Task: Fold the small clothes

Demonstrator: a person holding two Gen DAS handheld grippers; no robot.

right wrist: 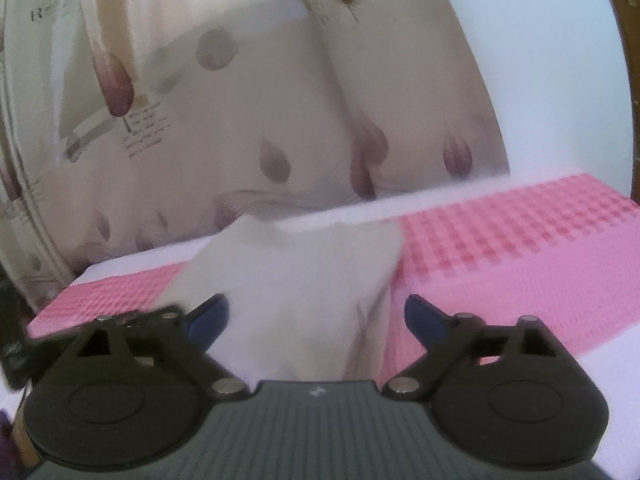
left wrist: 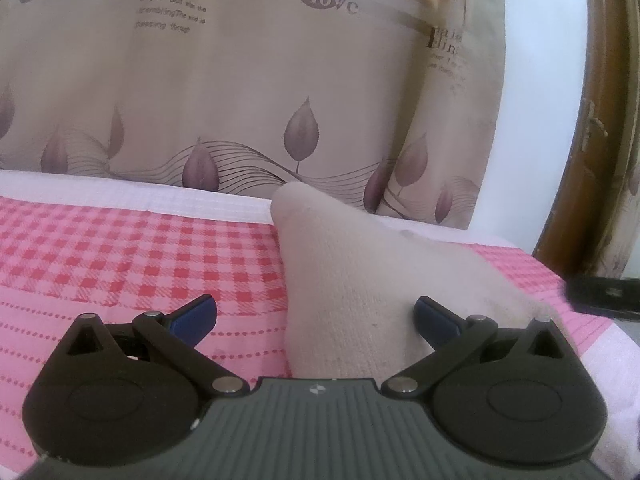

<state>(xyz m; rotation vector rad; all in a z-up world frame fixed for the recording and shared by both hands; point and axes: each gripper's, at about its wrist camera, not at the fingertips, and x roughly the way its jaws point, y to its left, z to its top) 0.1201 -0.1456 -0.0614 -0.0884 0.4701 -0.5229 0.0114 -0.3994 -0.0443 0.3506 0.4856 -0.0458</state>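
While both sets of jaws stood spread wide with nothing clamped, I saw my left gripper (left wrist: pixel 315 318) poised low over the beige garment (left wrist: pixel 360 280), its right blue pad (left wrist: pixel 434 318) just at the cloth's edge and the other over bare sheet. My right gripper (right wrist: pixel 316 318) likewise gaped, the same garment (right wrist: pixel 304 280) lying loose between its pads, blurred in that view. The cloth sat on the pink checked bedsheet (left wrist: pixel 140 248), one corner peaked up towards the far edge. Beyond hung a leaf-printed curtain (left wrist: pixel 240 100), with a wooden door (left wrist: pixel 600 120) at right.
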